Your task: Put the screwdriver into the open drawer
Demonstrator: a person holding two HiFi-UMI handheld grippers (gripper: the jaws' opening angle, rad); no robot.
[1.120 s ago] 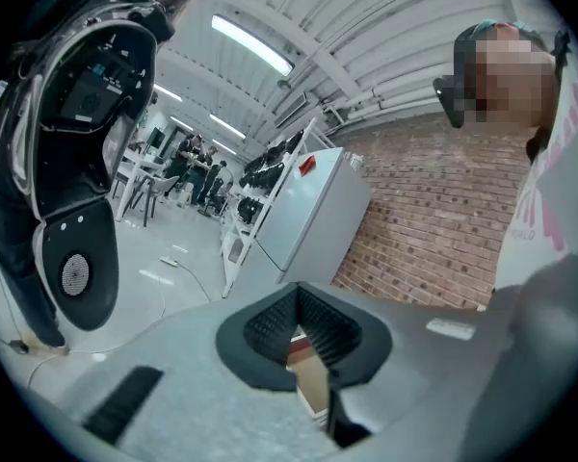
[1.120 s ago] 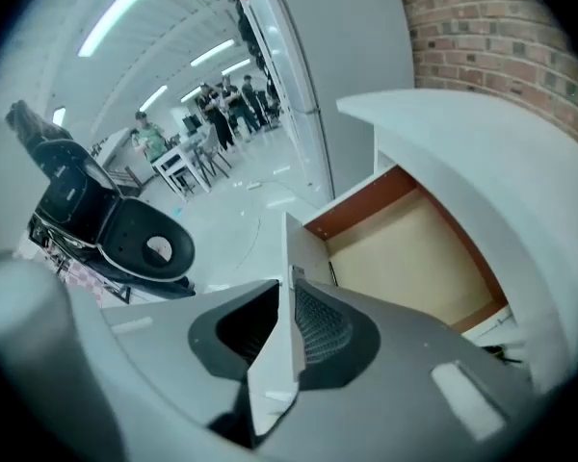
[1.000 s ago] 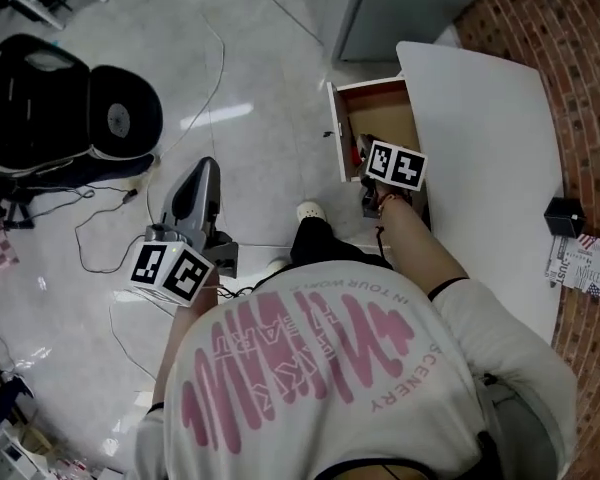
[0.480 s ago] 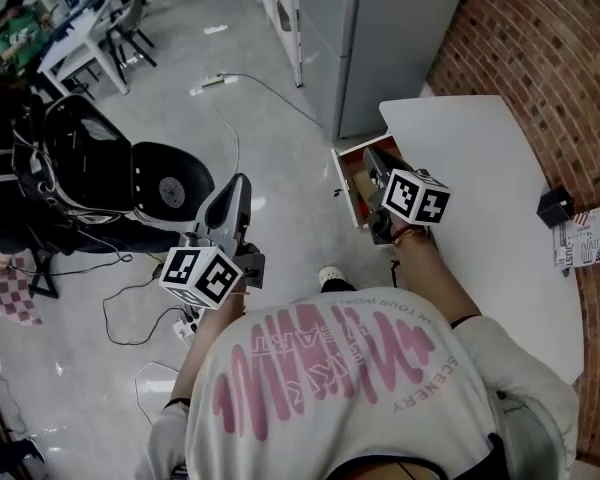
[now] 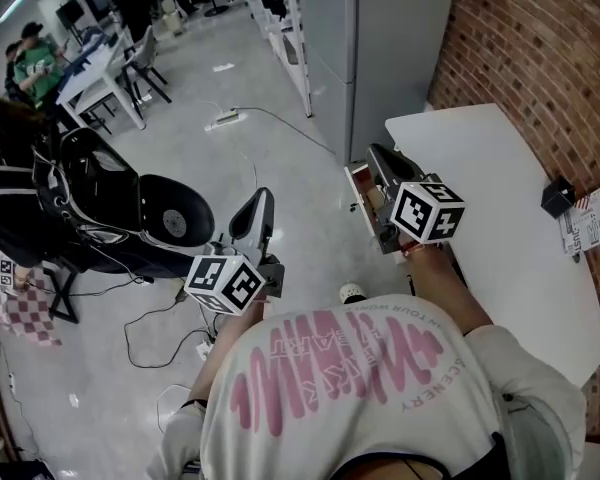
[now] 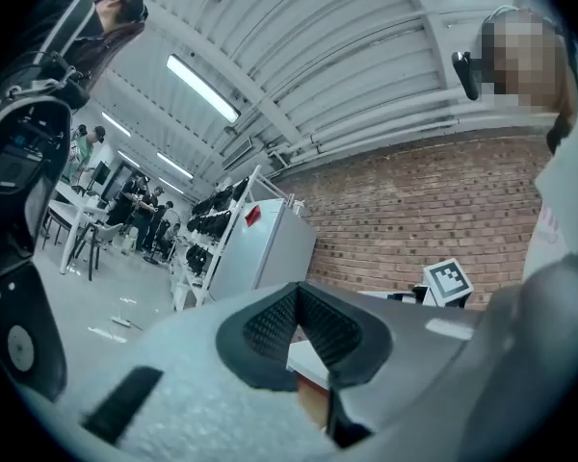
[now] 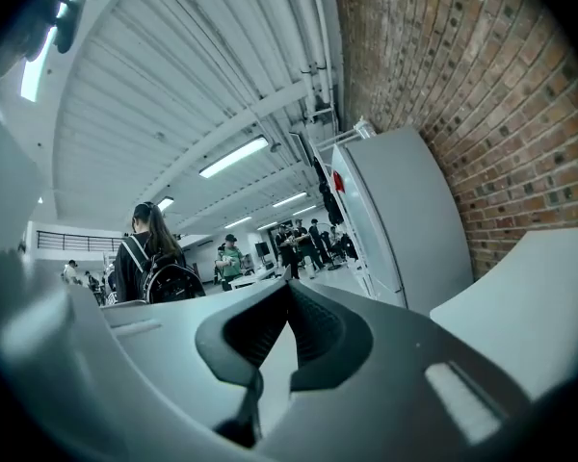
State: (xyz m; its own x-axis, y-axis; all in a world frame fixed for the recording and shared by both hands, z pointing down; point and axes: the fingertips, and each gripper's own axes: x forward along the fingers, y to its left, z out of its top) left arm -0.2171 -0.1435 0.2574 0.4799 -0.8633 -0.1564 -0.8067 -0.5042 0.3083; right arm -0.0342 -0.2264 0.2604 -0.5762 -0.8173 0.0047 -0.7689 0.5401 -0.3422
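Apparently empty-handed, a person stands at the white bench (image 5: 500,188) with both tools held aloft. The left gripper (image 6: 297,295) and the right gripper (image 7: 287,295) each show 2 fingers pressed together at the tips, with nothing between them. The screwdriver shows in no view: neither tool carries it and none lies on the bare bench top. The open drawer (image 5: 358,185) juts from the bench's edge facing the open floor and is largely masked by the right gripper, so its contents cannot be checked. By this reading, 2 risks follow. The drawer standing out could catch a knee or a descending tool, and a cable (image 5: 300,131) trailing across the floor toward it could snag a step.
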